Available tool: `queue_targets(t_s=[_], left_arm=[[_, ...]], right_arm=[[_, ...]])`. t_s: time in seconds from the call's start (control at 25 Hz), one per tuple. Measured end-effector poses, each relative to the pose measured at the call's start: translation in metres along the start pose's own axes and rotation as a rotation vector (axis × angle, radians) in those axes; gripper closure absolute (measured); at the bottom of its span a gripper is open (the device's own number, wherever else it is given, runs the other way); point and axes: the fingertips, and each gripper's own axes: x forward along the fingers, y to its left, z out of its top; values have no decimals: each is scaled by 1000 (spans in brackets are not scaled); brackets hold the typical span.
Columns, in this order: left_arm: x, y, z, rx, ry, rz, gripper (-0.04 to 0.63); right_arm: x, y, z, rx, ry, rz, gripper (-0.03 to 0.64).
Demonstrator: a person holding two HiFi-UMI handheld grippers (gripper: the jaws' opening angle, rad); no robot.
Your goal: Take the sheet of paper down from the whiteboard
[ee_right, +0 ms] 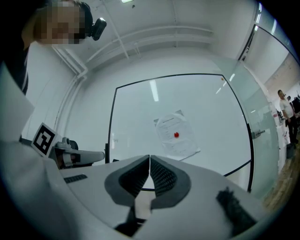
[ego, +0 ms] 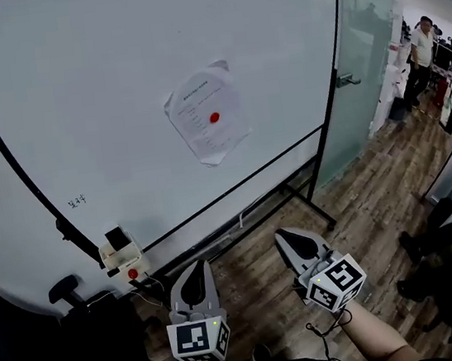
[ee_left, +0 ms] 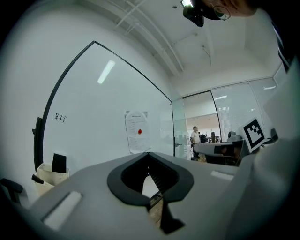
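A white printed sheet of paper [ego: 207, 117] hangs on the whiteboard [ego: 96, 85], pinned by a small red magnet [ego: 215, 118]. The same paper [ee_left: 137, 131] appears in the left gripper view and again [ee_right: 176, 134] in the right gripper view. Both grippers are held low, well short of the board and below the sheet. My left gripper [ego: 194, 274] points at the board's lower edge with its jaws shut and nothing between them. My right gripper [ego: 291, 241] sits to its right, also shut and empty.
A marker tray [ego: 123, 258] with an eraser and a red knob hangs at the board's lower left. The board's stand [ego: 308, 197] rests on the wood floor. A black chair [ego: 57, 341] is at lower left. A glass door [ego: 363, 56] and a person [ego: 421, 52] are at right.
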Motion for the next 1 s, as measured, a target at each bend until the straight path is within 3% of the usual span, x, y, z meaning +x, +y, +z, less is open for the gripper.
queue_targets(t_s=[0.52,1.0], left_arm=[[53,50,0,-19,-2,-54,586],[87,83,33,52,-79,86,584]], right_arm=[[69,-25,7,-27,7,-52,600],[140,-73,27,-68,-21,0,598]])
